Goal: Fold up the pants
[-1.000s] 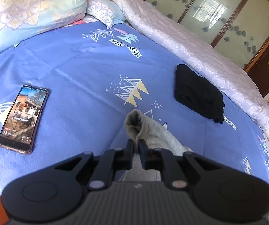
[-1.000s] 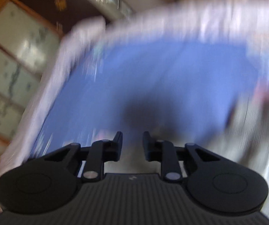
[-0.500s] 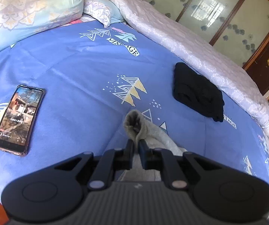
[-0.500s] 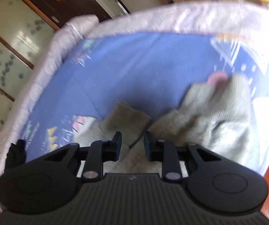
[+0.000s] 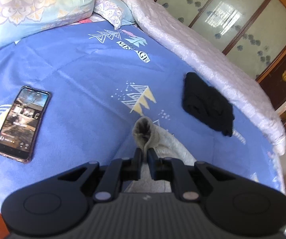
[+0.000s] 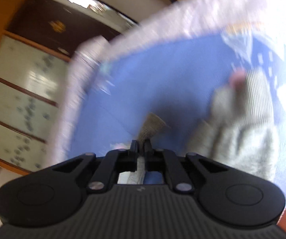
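1. Two grippers, one pair of grey pants (image 5: 164, 142), one phone (image 5: 21, 121), one folded black garment (image 5: 207, 108), two pillows (image 5: 33, 2).
2. Left gripper (image 5: 145, 155) is clamped on a cuff of the pants; right gripper (image 6: 141, 146) has just closed and pinches the other cuff, the rest bunched at its right.
3. Blue patterned bed sheet (image 5: 83, 75), pale quilt (image 5: 202, 55) along the edge, glass-panelled wardrobe (image 5: 242, 20) behind.

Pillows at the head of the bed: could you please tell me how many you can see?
2. A large pale pillow lies at the top left of the left wrist view; a smaller patterned pillow sits just right of it, against the white quilt. More may be hidden.
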The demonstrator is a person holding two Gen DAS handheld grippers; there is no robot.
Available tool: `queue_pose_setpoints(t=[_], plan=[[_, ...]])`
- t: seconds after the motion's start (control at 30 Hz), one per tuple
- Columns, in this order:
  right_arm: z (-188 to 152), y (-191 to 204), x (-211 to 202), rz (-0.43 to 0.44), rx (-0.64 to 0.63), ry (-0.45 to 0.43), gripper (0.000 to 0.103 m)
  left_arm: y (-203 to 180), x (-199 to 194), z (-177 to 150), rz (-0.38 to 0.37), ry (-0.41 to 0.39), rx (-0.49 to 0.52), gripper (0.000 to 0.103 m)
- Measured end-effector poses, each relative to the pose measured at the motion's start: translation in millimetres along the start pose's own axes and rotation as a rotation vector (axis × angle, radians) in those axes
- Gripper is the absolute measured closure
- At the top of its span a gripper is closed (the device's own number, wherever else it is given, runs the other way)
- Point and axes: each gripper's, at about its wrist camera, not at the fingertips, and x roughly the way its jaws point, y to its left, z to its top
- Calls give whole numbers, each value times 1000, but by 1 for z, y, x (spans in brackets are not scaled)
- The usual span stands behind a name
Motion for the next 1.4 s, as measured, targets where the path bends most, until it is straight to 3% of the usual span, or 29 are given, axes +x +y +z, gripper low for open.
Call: queue_pose_setpoints(t=[0.1, 0.2, 0.33, 0.57, 0.63, 0.7, 0.73, 0.83, 0.93, 0.97, 1.0, 1.03, 1.07, 1.17, 1.27, 1.4], plan=[[18, 32, -27, 86, -27, -102, 96, -2, 2, 6, -29, -4, -9, 95], [37, 57, -22, 94, -42, -167, 96, -11, 13, 11, -16, -5, 7, 95], [55, 73, 25, 30, -17, -159, 98, -24, 38, 25, 2, -6, 8, 96], [81, 121, 125, -55, -24, -156, 98, -39, 65, 54, 31, -102, 1, 100], [77, 137, 169, -108, -147, -145, 92, -43, 80, 56, 35, -84, -7, 100], [64, 143, 196, -237, -253, -150, 56, -51, 92, 51, 39, -56, 25, 97], [59, 139, 201, -255, -261, -161, 55, -56, 99, 46, 59, -41, 61, 88], [41, 114, 202, -184, -287, -144, 55, -59, 116, 32, 128, -13, 151, 59], [29, 84, 198, -219, -315, -96, 55, -47, 130, 25, 95, 79, 146, 28], [29, 69, 198, -232, -296, -72, 55, -43, 136, 23, 67, 119, 139, 25], [28, 58, 199, -241, -271, -48, 55, -40, 142, 19, 50, 156, 131, 25], [28, 47, 200, -246, -243, -25, 55, -39, 148, 14, 40, 189, 130, 33], [27, 38, 200, -252, -218, -13, 55, -40, 152, 8, 32, 212, 140, 46], [18, 19, 201, -260, -136, 10, 57, -48, 157, -7, 31, 224, 200, 71], [3, 22, 205, -216, -92, 15, 58, -55, 145, -10, 55, 180, 224, 88], [-7, 48, 218, -177, -147, 15, 60, -45, 107, 17, 69, 11, 160, 89]])
